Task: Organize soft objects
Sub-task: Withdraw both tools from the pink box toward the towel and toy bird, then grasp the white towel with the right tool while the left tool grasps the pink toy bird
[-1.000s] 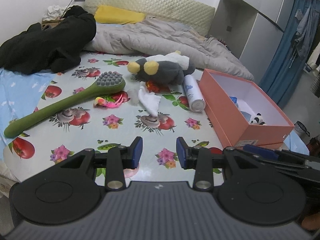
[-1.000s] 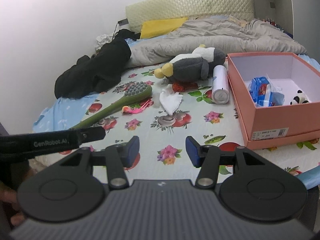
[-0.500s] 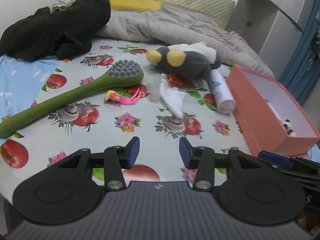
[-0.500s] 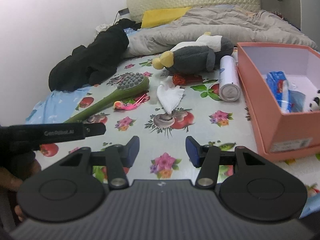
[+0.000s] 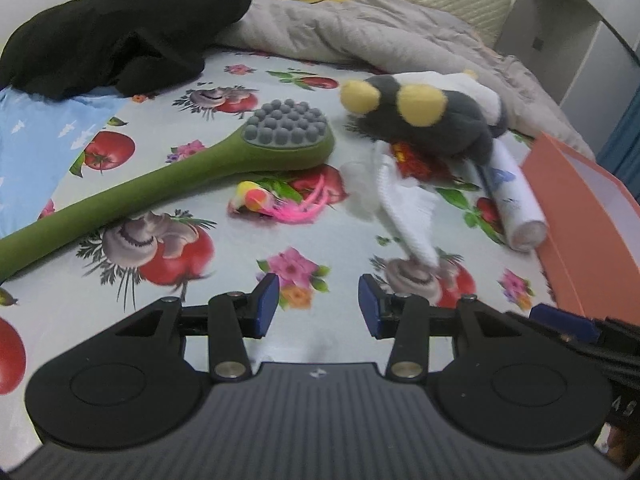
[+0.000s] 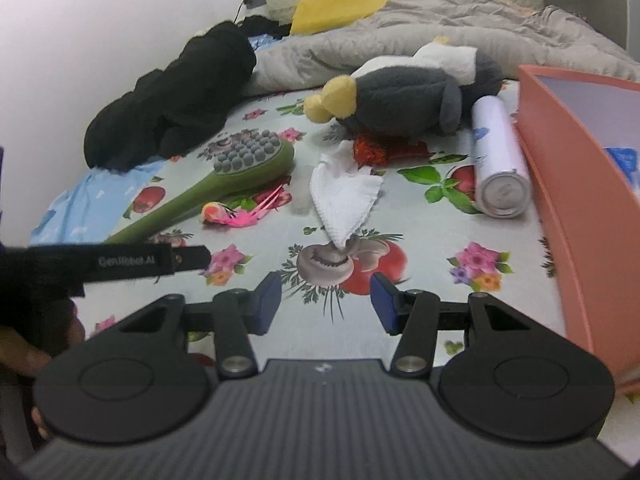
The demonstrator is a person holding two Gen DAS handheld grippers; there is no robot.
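Your left gripper (image 5: pixel 318 305) and right gripper (image 6: pixel 326 303) have fingers half apart, holding nothing, near the white cloth (image 6: pixel 343 199), which lies on the bed just before the plush penguin (image 6: pixel 404 96).

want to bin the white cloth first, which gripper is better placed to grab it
Right, probably. The white cloth lies straight ahead of the open right gripper, with the orange box on that same side. From the left gripper, also open, the cloth sits off to the right.
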